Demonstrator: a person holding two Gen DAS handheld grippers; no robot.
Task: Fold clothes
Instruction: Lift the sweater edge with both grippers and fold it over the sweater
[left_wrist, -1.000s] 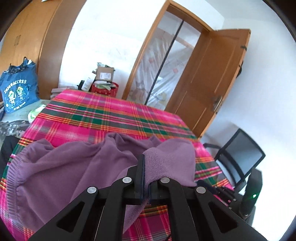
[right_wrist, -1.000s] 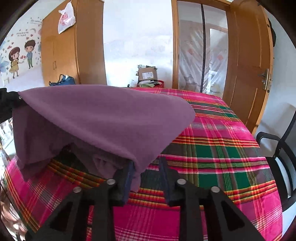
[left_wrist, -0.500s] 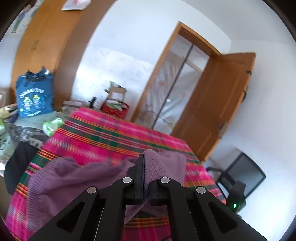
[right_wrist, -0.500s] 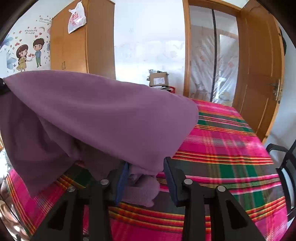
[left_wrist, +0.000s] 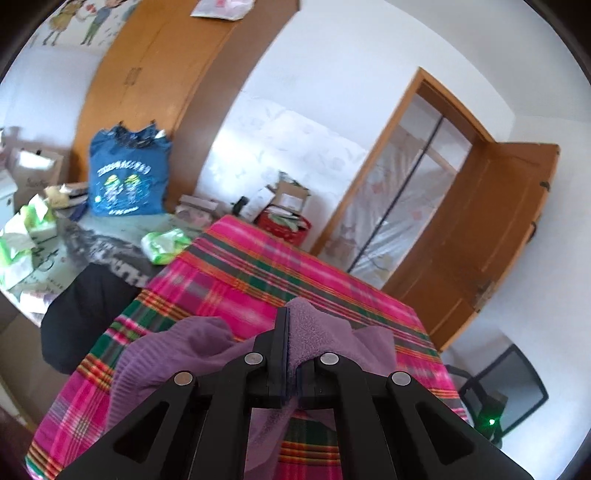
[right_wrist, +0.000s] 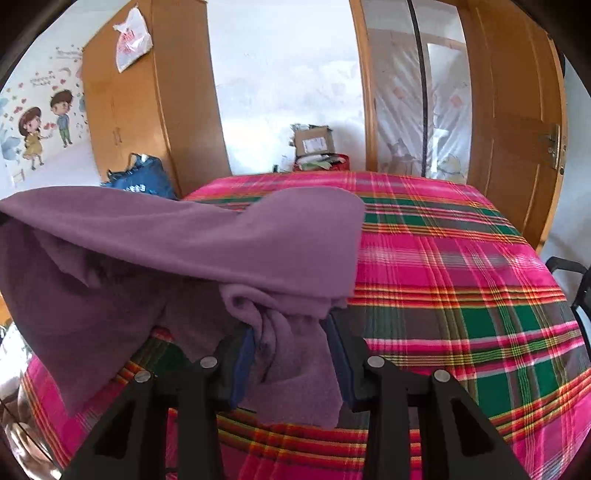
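Pink, green and orange plaid cloth (right_wrist: 461, 266) covers the table; over it hangs a soft purple fleece garment (right_wrist: 184, 243), lifted for folding; the left gripper (left_wrist: 291, 354) pinches one edge tight; the right gripper (right_wrist: 291, 354) stands parted, a bunched fold slack between its jaws.

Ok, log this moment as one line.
left hand-held gripper: shut on purple garment | right hand-held gripper: jaws apart, loose fold between them | garment lifted over plaid tablecloth

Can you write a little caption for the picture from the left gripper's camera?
Left gripper pinches a purple fleece garment above the pink plaid tablecloth.
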